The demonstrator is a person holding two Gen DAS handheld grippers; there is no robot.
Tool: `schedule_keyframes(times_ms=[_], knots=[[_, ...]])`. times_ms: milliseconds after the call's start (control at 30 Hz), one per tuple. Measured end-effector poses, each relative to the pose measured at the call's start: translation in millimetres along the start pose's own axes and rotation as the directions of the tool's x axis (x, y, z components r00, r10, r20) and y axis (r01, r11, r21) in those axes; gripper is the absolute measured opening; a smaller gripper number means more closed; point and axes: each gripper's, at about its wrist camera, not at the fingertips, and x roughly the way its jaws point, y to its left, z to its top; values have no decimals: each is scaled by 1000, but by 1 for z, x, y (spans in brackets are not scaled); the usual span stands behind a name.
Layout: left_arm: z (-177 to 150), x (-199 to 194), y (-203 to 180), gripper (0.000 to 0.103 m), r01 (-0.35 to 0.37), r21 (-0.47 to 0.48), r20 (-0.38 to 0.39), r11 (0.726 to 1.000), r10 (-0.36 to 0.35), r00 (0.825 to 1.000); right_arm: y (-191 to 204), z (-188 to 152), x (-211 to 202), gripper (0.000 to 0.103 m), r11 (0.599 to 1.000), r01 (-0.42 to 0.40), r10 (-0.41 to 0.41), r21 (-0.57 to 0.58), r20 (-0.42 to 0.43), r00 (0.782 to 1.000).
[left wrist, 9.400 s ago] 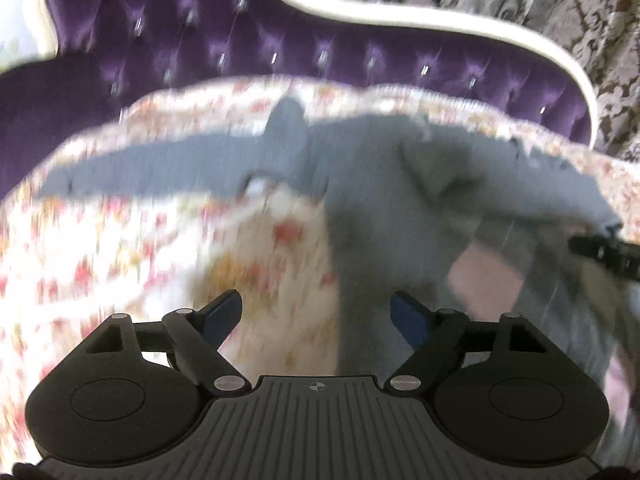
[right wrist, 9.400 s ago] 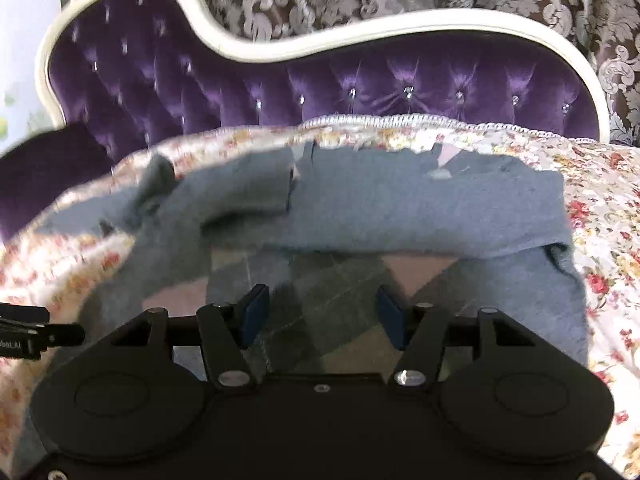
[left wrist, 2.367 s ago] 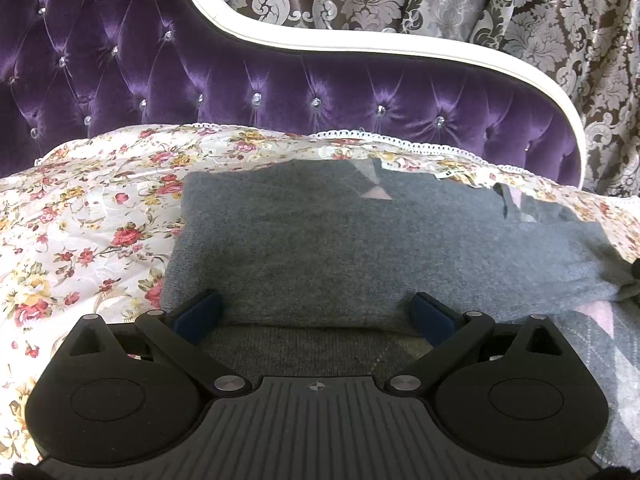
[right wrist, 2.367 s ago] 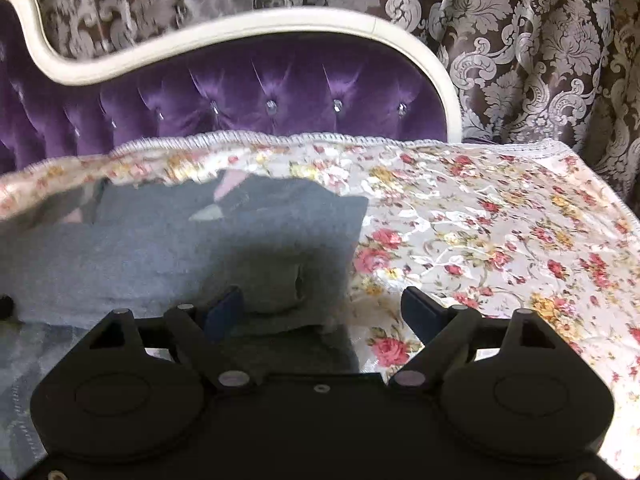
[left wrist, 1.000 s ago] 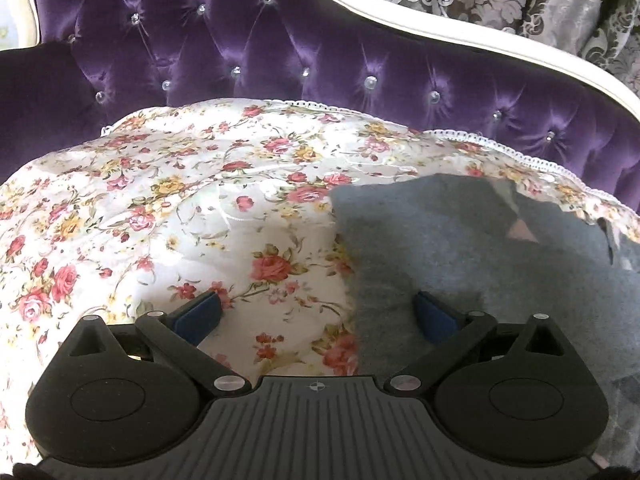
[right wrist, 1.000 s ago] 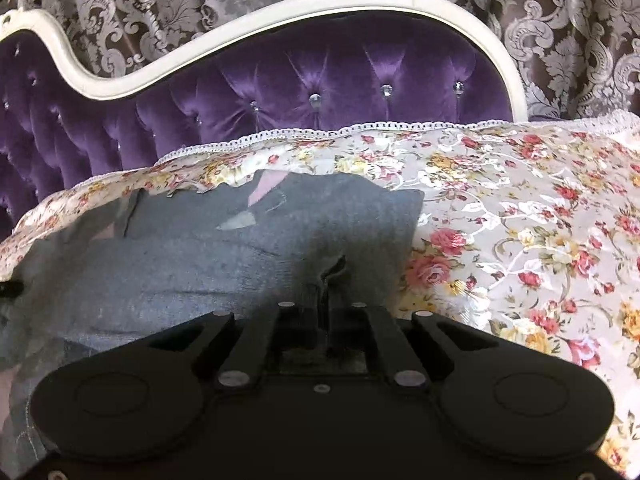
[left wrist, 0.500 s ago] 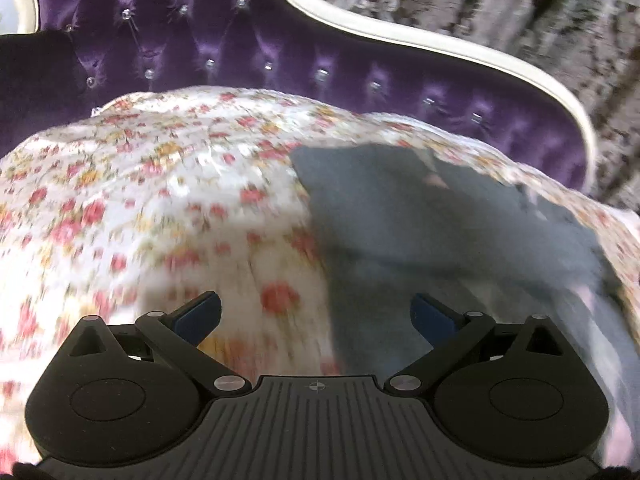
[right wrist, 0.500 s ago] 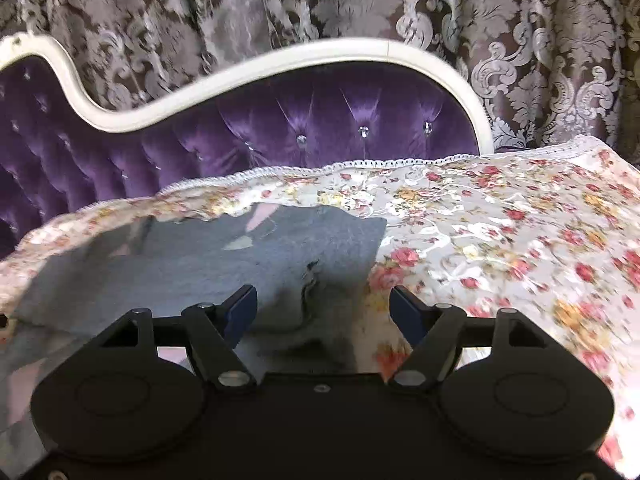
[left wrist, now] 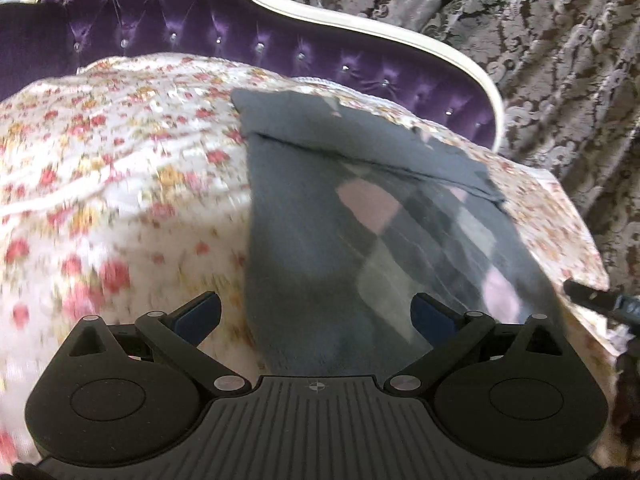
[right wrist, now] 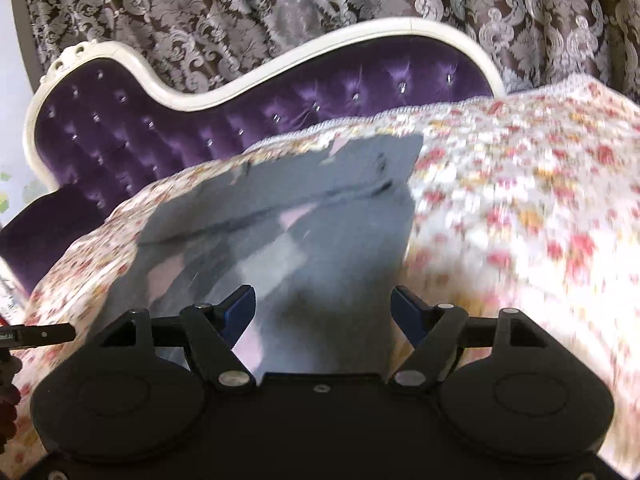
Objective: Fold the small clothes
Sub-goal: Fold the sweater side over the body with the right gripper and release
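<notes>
A grey knit sweater with a pink and grey argyle front lies flat on the floral cloth, its top part folded down as a grey band. It also shows in the right wrist view. My left gripper is open and empty over the sweater's near left edge. My right gripper is open and empty over the sweater's near right edge. The tip of the right gripper shows at the right in the left wrist view.
The floral cloth covers a purple tufted sofa with a white frame. Patterned curtains hang behind. The cloth's right edge drops off beside the sweater.
Both grippers have pulled back toward the sweater's near edge, so more of the argyle front shows. The right gripper, shut one second ago, is open.
</notes>
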Motion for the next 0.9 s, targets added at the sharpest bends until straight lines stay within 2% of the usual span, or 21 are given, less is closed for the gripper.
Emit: schedule_keyframes(times_ms=[133,367,500,767,900], knots=[[-10,-9,-1,103,1,-19,0,1000,-1,1000,8,-24,-13,80,1000,7,-7,4,-27,1000],[-28,-7,-10,102,2,9,-27,1000,-2,1000,6,-54,-22,80,995,1,5,103,-57,998],[-37,0,-10,102,4,-8,-55,1000,-5,998,9,-55,-21,83,993,-7,12,115,-45,999],[-36,7,-11,102,-12,1,-42,1000,12,999,19,-59,-13,94,997,-21,24,80,-45,999],[-35,8,-12,102,-9,-4,-35,1000,9,999,21,-59,-9,96,996,-28,31,80,-45,999]])
